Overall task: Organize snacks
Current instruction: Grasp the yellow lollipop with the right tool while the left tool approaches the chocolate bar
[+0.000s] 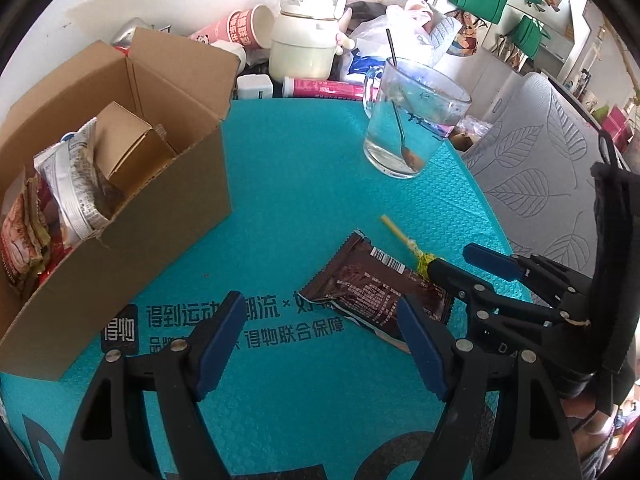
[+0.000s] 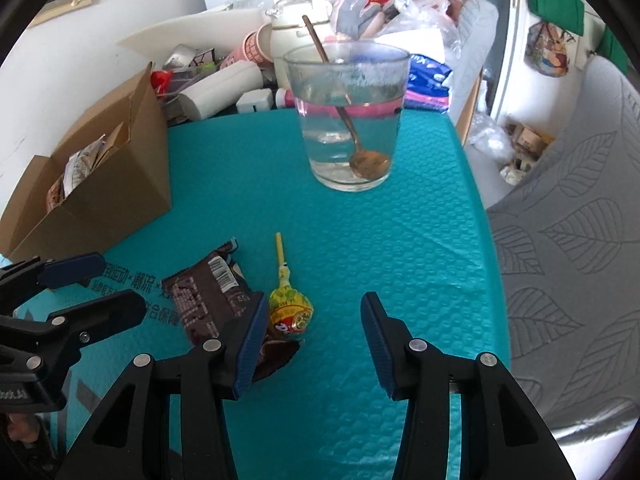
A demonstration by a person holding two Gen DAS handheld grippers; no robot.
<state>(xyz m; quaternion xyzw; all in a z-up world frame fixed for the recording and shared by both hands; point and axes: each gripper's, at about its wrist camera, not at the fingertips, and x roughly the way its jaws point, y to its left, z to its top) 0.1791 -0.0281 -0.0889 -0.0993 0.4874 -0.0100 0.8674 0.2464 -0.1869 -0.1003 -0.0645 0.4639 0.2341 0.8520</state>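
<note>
step: we judge pickup approach | left gripper gaping, empty, brown wrapper at its 1 o'clock | right gripper half-open, empty, lollipop at its 11 o'clock | next: straddle, close, carry to box at 10 o'clock

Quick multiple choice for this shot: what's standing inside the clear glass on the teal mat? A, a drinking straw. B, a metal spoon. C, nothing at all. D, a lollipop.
B: a metal spoon leans inside the clear glass, its bowl at the bottom and its handle past the rim; the lollipop lies flat on the teal mat beside the brown snack packet.
</note>
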